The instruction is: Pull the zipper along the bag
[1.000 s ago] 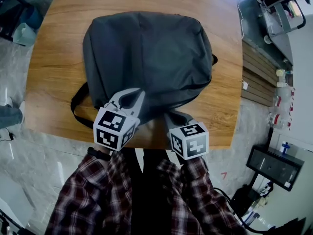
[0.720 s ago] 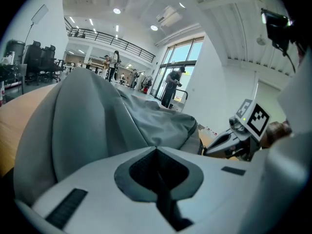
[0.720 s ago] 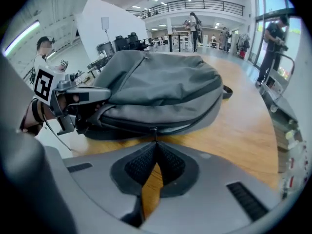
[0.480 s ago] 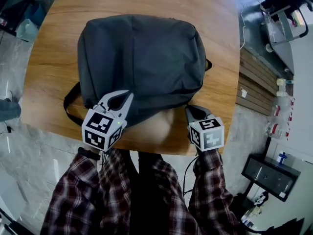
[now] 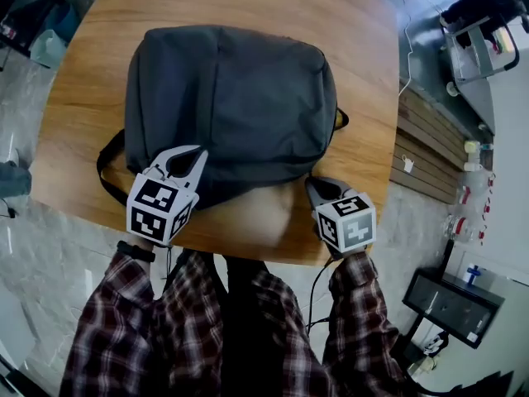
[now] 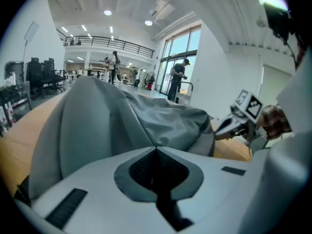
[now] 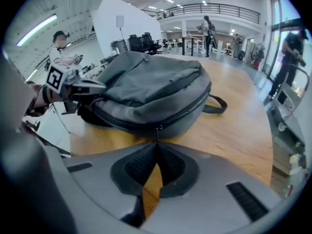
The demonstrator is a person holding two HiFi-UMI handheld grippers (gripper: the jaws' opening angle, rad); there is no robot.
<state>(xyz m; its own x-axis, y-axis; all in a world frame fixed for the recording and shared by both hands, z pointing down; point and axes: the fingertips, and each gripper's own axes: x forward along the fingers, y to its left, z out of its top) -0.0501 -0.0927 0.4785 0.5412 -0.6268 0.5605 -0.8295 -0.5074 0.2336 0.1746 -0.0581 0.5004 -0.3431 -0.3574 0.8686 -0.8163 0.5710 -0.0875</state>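
Observation:
A dark grey backpack (image 5: 231, 98) lies flat on a wooden table (image 5: 364, 73). My left gripper (image 5: 188, 157) is shut, its tips pressed into the fabric at the bag's near left corner (image 6: 122, 121). My right gripper (image 5: 312, 187) is at the bag's near right corner, jaws shut. In the right gripper view a thin metal zipper pull (image 7: 157, 132) runs from the dark zipper line on the bag (image 7: 146, 91) down into my closed tips (image 7: 156, 143). The left gripper view shows its own tips (image 6: 156, 149) meeting against a fold of the bag.
A black strap (image 5: 106, 160) loops off the bag's left side and another strap (image 7: 217, 104) lies on the table at the far end. The table's near edge runs just under both grippers. Equipment (image 5: 483, 40) stands on the floor to the right.
My right gripper has moved right along the bag's near edge, from about its middle to the right corner. The left gripper has stayed at the near left corner.

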